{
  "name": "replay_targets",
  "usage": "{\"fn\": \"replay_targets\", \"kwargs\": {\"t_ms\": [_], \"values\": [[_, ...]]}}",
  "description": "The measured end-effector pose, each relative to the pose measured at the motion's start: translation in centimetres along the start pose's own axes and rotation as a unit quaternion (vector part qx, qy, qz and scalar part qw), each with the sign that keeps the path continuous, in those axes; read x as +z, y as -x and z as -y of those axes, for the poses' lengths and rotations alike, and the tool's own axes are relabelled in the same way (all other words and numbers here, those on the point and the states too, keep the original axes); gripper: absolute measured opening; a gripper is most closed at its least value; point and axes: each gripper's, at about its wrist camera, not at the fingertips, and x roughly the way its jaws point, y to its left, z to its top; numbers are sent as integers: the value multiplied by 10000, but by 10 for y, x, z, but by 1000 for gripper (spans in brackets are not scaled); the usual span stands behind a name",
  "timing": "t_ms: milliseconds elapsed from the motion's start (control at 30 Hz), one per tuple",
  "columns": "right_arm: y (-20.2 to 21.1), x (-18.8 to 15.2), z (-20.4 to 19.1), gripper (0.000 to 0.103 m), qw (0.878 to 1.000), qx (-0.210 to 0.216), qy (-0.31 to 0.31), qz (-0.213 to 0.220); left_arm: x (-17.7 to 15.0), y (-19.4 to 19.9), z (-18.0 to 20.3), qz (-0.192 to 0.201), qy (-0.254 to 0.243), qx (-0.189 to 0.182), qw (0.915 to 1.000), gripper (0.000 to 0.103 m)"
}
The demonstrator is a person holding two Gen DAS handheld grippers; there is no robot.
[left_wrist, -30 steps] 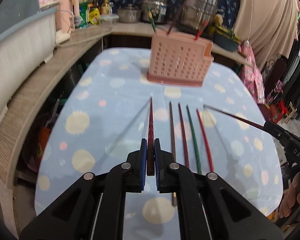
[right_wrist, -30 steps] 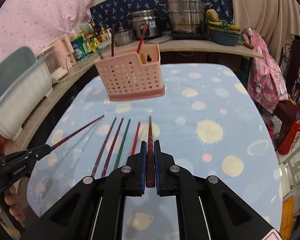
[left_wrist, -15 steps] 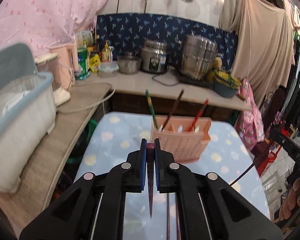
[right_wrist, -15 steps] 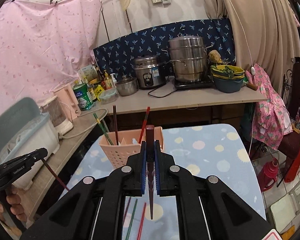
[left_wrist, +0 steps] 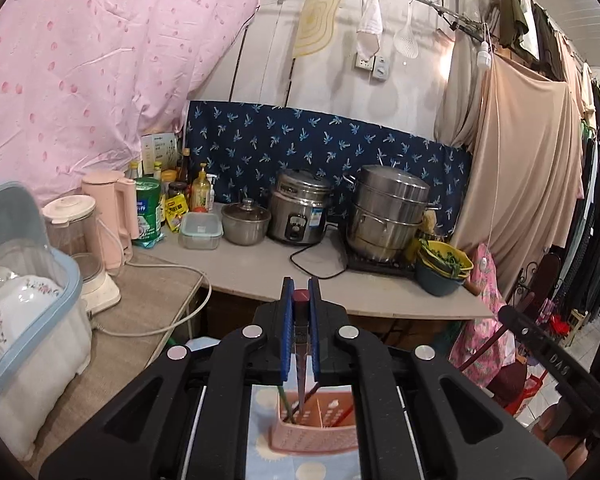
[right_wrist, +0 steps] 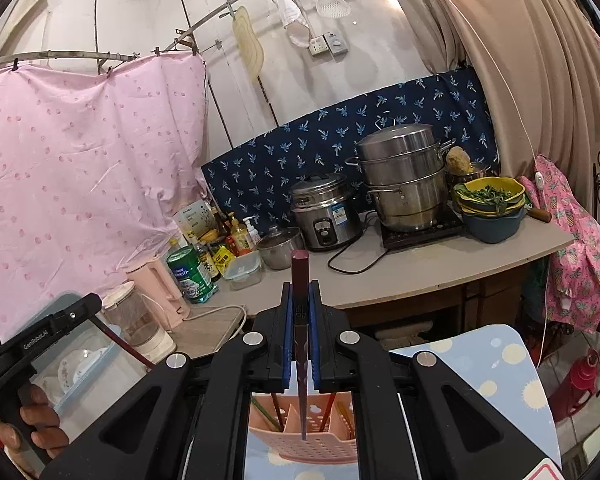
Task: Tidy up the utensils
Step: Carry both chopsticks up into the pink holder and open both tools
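My left gripper is shut on a dark red chopstick that points tip-down over the pink slotted utensil holder, which stands on the blue dotted tablecloth. My right gripper is shut on another dark red chopstick, also tip-down above the pink holder. A green and a red chopstick stand in the holder. Each gripper shows at the edge of the other's view, the right one and the left one.
A counter behind the table carries a rice cooker, a steel steamer pot, a small pot, bottles, a pink kettle and a blender. A lidded dish bin stands at the left. Clothes hang at the right.
Both grippers have lifted their chopsticks off the table, tilted them tip-down and moved over the pink holder. The row of chopsticks on the cloth has dropped out of view.
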Motion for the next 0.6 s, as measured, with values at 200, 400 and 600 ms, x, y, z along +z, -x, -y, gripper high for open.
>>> {"fn": "replay_targets", "kwargs": {"t_ms": [200,400,600], "values": [[-36,-8,9,7,9996,-72,-63,-254,-8,-36,0,-135,36,8,9999,7],[-64,-24,20,7,9984,-178,-106,-527,-22,-58,-3,-296,63,47,9995,7],[-73,-30,23,7,9979,-204,-86,-604,-12,-55,-7,-188,117,-7,9998,7]]}}
